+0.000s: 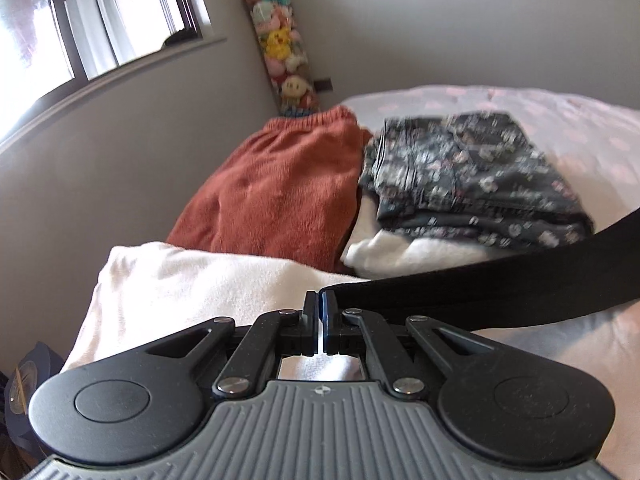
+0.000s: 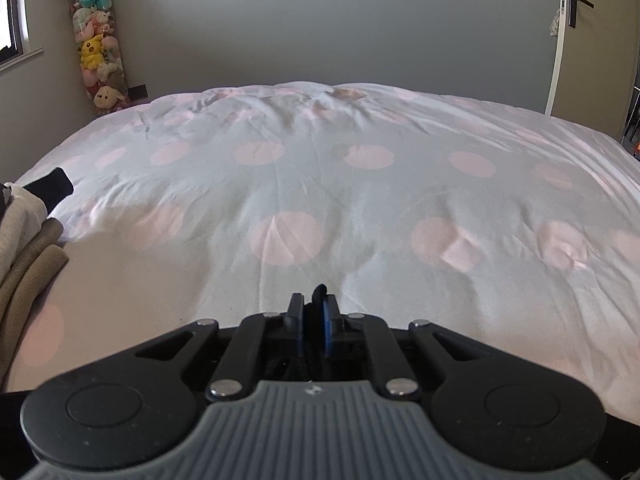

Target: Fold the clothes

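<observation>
The left gripper [image 1: 319,300] has its jaws pressed together on the edge of a black garment [image 1: 500,280]. The dark cloth runs from the fingertips up and away to the right edge of the left wrist view as a taut band, lifted clear of the bed. Below and to the left of that gripper lies a cream garment [image 1: 180,280], spread flat near the corner of the bed. Beyond it a rust-red fleece piece [image 1: 280,188] with an elastic waistband lies flat along the bed's edge. Just to its right a folded dark floral garment [image 1: 472,176] sits on top of a white folded piece [image 1: 400,252], making a small stack; the floral cloth is blurred, so its exact folds are hard to read.

The right gripper [image 2: 314,312] is nearly closed, its jaws clamped on a small fold of black fabric that pokes up between the fingertips; it appears to be the same black garment, though this view shows only a scrap of it. This gripper hangs over the bedspread [image 2: 360,200], which is pale with large pink dots and lightly creased. At the left edge of the right wrist view lies a pile of beige and cream clothes [image 2: 28,240] with a black piece behind it.

In the corner of the room stands a clear tall tube of soft toys [image 2: 98,44], next to a window [image 1: 100,12]. A door [image 2: 592,40] stands at the far right.
</observation>
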Available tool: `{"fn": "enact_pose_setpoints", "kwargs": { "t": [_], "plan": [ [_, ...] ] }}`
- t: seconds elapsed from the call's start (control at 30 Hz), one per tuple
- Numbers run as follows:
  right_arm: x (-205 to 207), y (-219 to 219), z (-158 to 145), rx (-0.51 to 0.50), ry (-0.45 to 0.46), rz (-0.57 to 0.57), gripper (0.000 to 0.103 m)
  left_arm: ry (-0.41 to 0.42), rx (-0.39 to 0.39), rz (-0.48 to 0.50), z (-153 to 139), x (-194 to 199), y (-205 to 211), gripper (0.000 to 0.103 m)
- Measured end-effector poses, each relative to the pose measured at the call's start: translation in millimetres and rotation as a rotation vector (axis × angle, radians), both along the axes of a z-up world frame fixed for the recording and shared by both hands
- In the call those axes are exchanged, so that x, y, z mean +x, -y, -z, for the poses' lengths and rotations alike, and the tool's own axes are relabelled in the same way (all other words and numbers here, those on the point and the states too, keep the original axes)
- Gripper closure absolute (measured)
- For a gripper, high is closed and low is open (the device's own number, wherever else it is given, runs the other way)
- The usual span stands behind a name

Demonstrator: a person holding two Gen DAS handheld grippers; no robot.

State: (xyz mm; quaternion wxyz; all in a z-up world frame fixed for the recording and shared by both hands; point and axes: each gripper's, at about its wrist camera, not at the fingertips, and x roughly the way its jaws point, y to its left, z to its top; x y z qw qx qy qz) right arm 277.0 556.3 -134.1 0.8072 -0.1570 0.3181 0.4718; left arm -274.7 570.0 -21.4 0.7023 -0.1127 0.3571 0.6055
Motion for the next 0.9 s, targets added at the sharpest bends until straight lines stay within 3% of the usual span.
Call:
{"fn": "enact_pose_setpoints", "kwargs": {
  "t": [0.07,0.23,0.4,0.5,0.6,0.77,0.9],
  "plan": [
    [2,-5,10,-0.003,0.008,0.018,0.102,-0.028,-0.017,-0.011,10,2,-7,0.103],
    [15,-12,29,-0.018,-0.039,0.034,0.102,-0.108,-0.031,-0.034,26,4,-16,0.102],
    [30,5,23,-0.005,-0.053,0.010,0.097,-0.129,-0.001,-0.024,19,13,-13,0.102],
    [45,24,13,0.007,-0.074,0.016,0.096,-0.109,0.008,0.038,11,31,-5,0.097],
    [55,54,2,0.009,-0.070,0.022,0.080,-0.070,-0.003,0.134,3,54,7,0.090],
    [58,136,-14,0.029,-0.114,0.058,0.071,-0.021,-0.084,0.270,9,92,32,0.087],
    [28,212,-16,0.013,-0.132,0.067,0.066,0.043,-0.274,0.359,33,122,57,0.087]
  ]
}}
